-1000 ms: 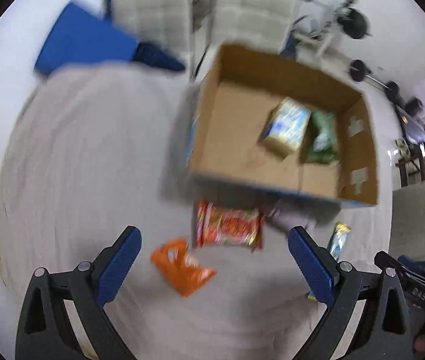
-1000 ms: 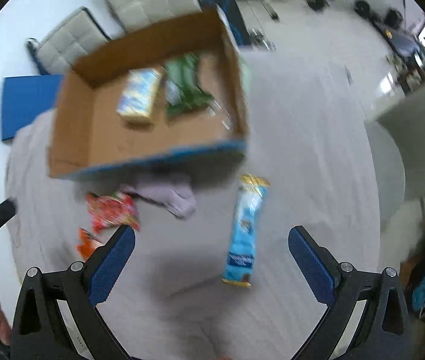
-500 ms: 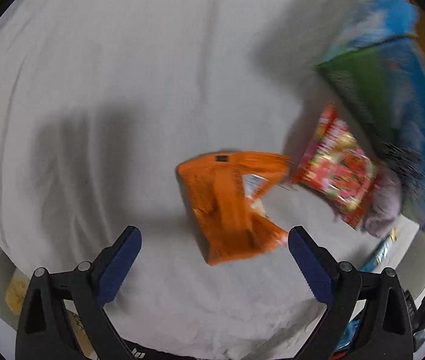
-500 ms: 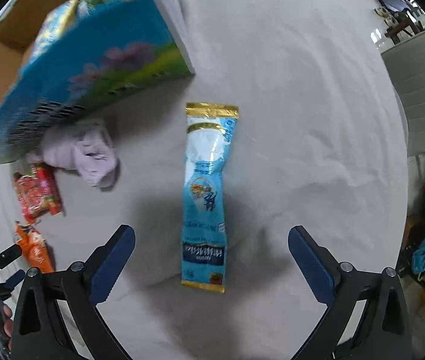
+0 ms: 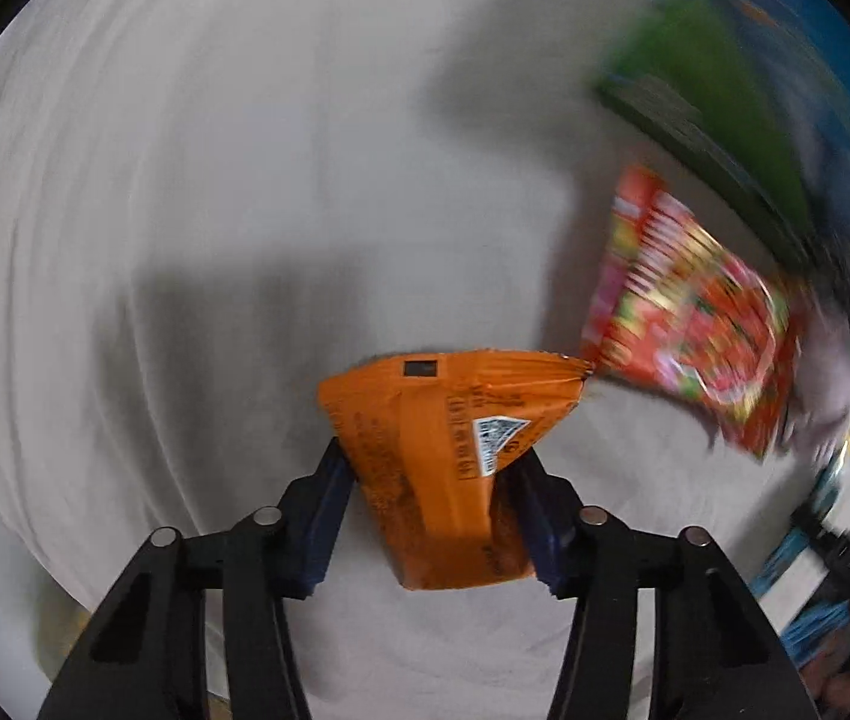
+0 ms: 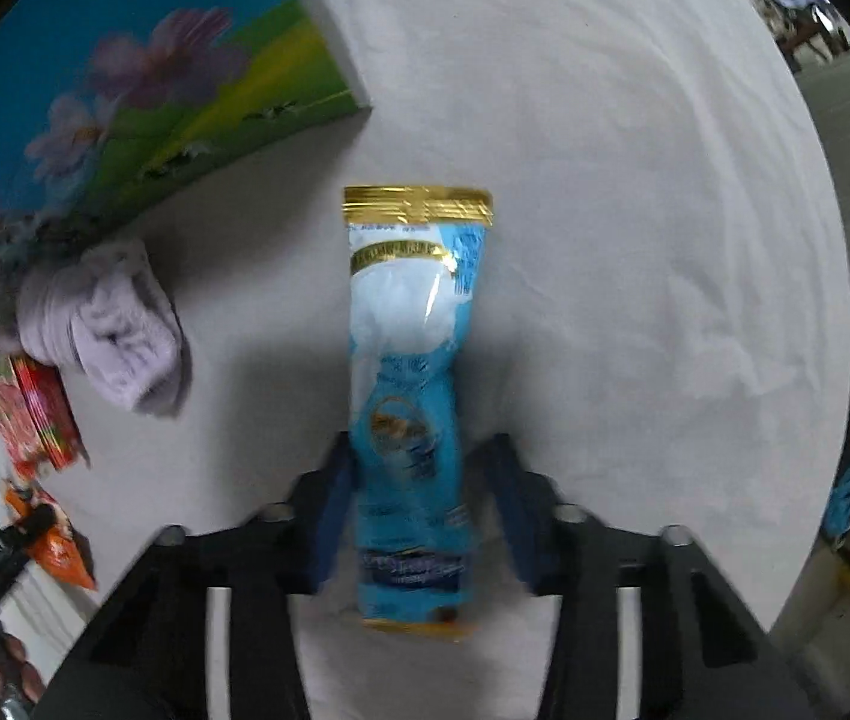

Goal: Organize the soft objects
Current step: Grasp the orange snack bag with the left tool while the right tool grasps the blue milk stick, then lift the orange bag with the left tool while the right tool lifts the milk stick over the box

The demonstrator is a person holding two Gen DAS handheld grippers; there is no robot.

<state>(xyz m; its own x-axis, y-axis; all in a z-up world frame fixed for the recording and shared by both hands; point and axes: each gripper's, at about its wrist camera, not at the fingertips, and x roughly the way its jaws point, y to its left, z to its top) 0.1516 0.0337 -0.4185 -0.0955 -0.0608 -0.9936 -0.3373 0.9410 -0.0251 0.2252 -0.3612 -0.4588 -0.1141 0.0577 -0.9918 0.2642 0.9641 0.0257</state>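
My left gripper (image 5: pixel 432 501) was clamped on the crinkled orange foil packet (image 5: pixel 446 456) over the white cloth (image 5: pixel 185 180). My right gripper (image 6: pixel 419 492) pinched the long blue pouch (image 6: pixel 413 396), its gold-sealed end pointing away. Farther left in the right view lay a rolled lilac sock (image 6: pixel 119 330) and a red snack packet (image 6: pixel 35 414), against the printed box (image 6: pixel 143 90); nothing blocked either grasp. The left view blurred the box.

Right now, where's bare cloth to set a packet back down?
Free: cloth right of the blue packet, and left of the orange packet. Crowded: along the box, where the sock and red packet lie.
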